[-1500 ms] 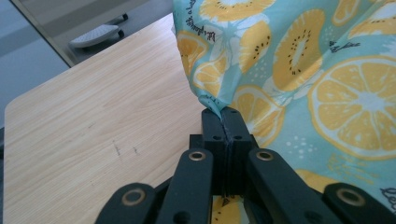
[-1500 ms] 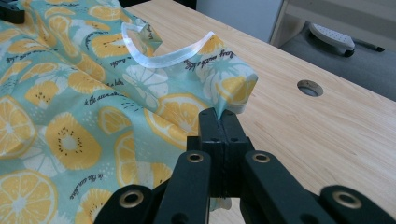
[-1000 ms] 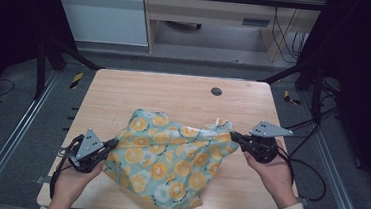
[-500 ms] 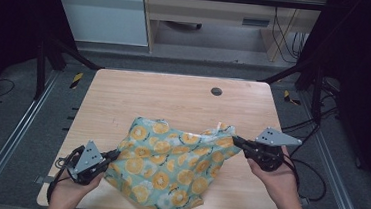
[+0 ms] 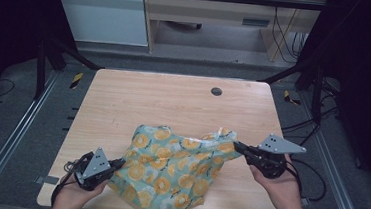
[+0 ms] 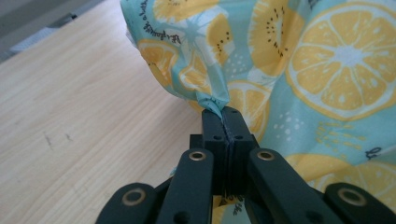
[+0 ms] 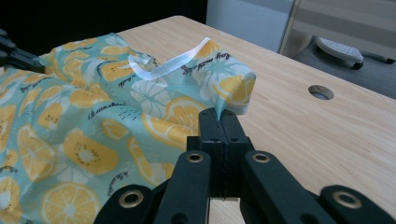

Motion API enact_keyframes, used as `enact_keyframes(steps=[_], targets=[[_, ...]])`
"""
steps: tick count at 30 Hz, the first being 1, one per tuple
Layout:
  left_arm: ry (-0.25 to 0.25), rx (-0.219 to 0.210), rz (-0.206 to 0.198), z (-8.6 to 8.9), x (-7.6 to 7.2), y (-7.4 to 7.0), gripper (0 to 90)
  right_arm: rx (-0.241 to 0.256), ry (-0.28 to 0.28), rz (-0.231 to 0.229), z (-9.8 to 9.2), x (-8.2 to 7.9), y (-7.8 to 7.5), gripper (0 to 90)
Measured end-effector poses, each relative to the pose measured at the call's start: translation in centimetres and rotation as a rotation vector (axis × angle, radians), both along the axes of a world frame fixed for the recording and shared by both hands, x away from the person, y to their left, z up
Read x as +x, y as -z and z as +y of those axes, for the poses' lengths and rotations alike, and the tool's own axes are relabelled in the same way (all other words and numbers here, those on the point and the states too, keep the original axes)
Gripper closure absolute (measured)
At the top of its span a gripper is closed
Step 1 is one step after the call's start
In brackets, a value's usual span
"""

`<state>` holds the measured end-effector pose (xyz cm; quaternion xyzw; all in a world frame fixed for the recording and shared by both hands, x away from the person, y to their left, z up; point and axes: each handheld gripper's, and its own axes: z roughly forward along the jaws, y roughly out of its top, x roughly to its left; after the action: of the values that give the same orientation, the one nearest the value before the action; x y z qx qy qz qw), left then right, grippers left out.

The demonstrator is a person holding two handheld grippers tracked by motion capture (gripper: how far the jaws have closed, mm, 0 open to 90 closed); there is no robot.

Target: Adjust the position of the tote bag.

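Note:
A teal cloth (image 5: pixel 173 169) printed with orange and lemon slices lies spread and rumpled on the near half of the wooden table (image 5: pixel 173 103), its front edge hanging over the table's edge. My left gripper (image 5: pixel 118 164) is shut on the cloth's left edge; the left gripper view shows the cloth (image 6: pixel 299 70) pinched between the jaws of that gripper (image 6: pixel 223 112). My right gripper (image 5: pixel 236 146) is shut on the cloth's right corner. In the right gripper view this gripper (image 7: pixel 219 114) pinches the cloth (image 7: pixel 102 116) beside a white ribbon loop (image 7: pixel 168 65).
A round grommet hole (image 5: pixel 216 91) sits in the table's far right part. Cables (image 5: pixel 314 170) trail from the right gripper off the table's right edge. A metal frame rail (image 5: pixel 10 141) runs along the left side, with cabinets beyond the far edge.
Both grippers have pulled back toward the near edge, dragging the cloth with them. The cloth's front edge now hangs over the table's edge.

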<state>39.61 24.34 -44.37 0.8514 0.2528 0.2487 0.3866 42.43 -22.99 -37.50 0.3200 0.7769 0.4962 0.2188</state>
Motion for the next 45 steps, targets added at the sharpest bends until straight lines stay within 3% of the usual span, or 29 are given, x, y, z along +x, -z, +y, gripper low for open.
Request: enact_keyframes(steps=[7, 10, 23, 30, 34, 37, 41, 45], targets=[[0.026, 0.080, 0.040, -0.8, 0.2, 1.2, 90.0, 0.051, -0.033, -0.004, -0.1, -1.4, 0.4, 90.0], [0.026, 0.087, 0.041, -0.8, 0.2, 1.3, 90.0, 0.069, -0.044, -0.004, -0.1, -1.9, 0.5, 90.0], [0.002, -0.005, 0.011, 0.6, -0.4, 0.5, 90.0, 0.111, -0.084, -0.027, -0.7, -3.7, -0.1, 90.0], [0.014, 0.002, 0.022, 0.6, -0.4, 0.7, 90.0, 0.133, -0.110, -0.030, -0.9, -4.2, 0.2, 90.0], [0.029, 0.020, 0.051, 0.4, -0.3, 1.3, 90.0, 0.137, -0.142, -0.016, -0.9, -4.4, 1.0, 90.0], [0.045, 0.060, 0.069, 0.3, -0.2, 1.7, 90.0, 0.141, -0.174, -0.004, -1.0, -4.6, 1.7, 90.0], [0.045, 0.065, 0.080, 0.1, -0.1, 2.1, 90.0, 0.151, -0.211, 0.020, -1.0, -4.7, 2.8, 90.0], [0.046, 0.091, 0.090, -0.1, 0.0, 2.4, 90.0, 0.132, -0.253, 0.079, -0.9, -4.6, 4.7, 90.0]])
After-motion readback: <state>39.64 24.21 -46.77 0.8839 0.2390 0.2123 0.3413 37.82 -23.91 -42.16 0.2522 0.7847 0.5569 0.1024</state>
